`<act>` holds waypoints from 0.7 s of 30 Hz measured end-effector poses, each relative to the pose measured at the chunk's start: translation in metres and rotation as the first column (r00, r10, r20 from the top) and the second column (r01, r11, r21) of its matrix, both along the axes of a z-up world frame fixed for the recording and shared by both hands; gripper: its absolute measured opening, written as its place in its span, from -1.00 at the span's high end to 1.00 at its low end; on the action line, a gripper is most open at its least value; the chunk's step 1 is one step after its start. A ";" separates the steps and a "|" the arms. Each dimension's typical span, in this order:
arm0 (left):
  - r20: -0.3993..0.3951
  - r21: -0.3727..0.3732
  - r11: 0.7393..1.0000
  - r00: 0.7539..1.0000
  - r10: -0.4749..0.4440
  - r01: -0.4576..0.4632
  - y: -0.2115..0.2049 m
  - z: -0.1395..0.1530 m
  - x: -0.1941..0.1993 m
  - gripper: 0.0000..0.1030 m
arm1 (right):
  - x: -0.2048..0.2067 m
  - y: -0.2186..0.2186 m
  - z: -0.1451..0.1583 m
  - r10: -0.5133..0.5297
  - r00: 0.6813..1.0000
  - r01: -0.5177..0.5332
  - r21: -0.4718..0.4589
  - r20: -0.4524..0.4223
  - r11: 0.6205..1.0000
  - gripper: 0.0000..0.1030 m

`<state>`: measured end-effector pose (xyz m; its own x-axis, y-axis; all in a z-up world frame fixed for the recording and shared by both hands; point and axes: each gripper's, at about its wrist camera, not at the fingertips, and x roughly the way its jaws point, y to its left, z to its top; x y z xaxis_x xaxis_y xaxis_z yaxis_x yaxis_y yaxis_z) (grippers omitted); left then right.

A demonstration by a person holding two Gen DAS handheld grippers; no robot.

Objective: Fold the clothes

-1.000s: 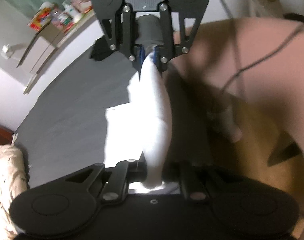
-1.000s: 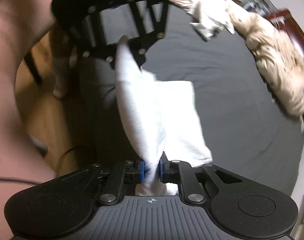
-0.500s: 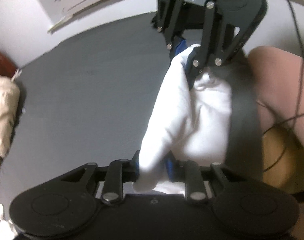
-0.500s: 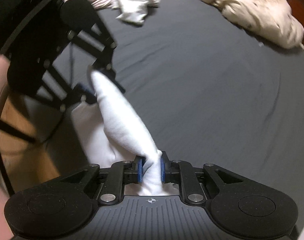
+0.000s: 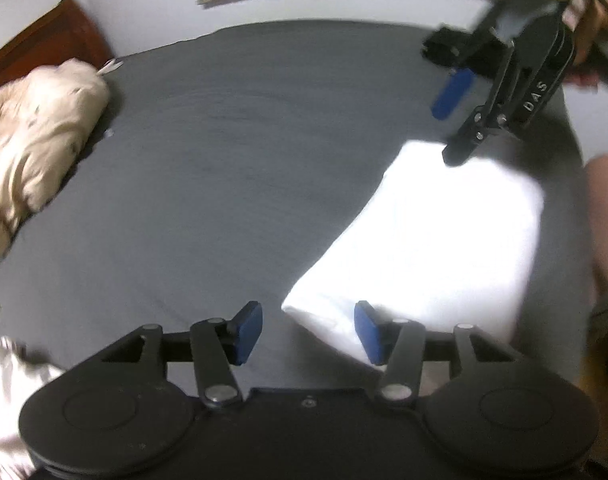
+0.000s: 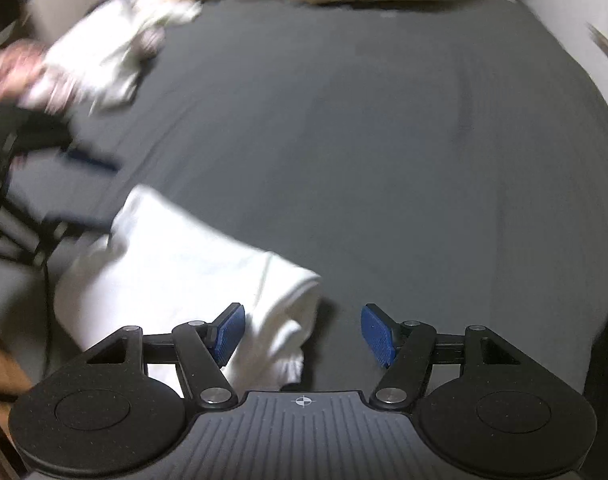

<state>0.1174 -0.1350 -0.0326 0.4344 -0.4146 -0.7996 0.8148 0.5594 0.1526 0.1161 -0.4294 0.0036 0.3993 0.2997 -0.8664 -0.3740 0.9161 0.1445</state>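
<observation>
A dark grey bed sheet (image 5: 231,168) fills most of both views, stretched flat over a bed with a reddish wooden headboard (image 5: 43,48) at its far end and a pale wall behind. On the sheet lies a folded white garment (image 5: 432,248), close to the edge of the bed where the person stands; it forms a rough rectangle whose long axis runs along that edge, and in the left wrist view it stretches from the near right up toward the far right. The left gripper (image 5: 308,334) hangs just above the near corner of the garment with its blue pads (image 5: 247,332) spread wide and nothing between them; the corner sits in the gap, and whether either pad touches the cloth is unclear. The right gripper (image 6: 301,334) is likewise spread wide and empty, its left pad over the thick folded end of the garment (image 6: 183,268), the right pad over bare sheet. In the left wrist view the right gripper (image 5: 464,116) appears above the far end of the garment, blurred, one blue pad visible. A beige crumpled duvet (image 5: 35,136) lies on the sheet near the headboard, well apart from the garment. A heap of unfolded pale clothes (image 6: 99,64) rests on the sheet beyond the garment's far end.
</observation>
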 end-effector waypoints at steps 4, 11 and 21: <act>-0.050 -0.136 0.989 0.997 0.057 -0.063 0.003 0.002 0.001 0.02 | -0.036 -0.024 0.014 -0.131 0.991 0.125 0.215 0.014 0.969 -0.26; -0.136 -0.290 0.941 0.980 0.142 -0.177 -0.009 0.000 0.005 0.02 | -0.015 -0.009 -0.009 -0.305 0.949 0.300 0.510 -0.076 0.806 -0.20; -0.166 -0.220 0.946 0.965 0.204 -0.238 -0.012 -0.013 0.009 0.02 | 0.017 -0.002 -0.011 -0.334 0.939 0.343 0.301 -0.082 0.890 0.59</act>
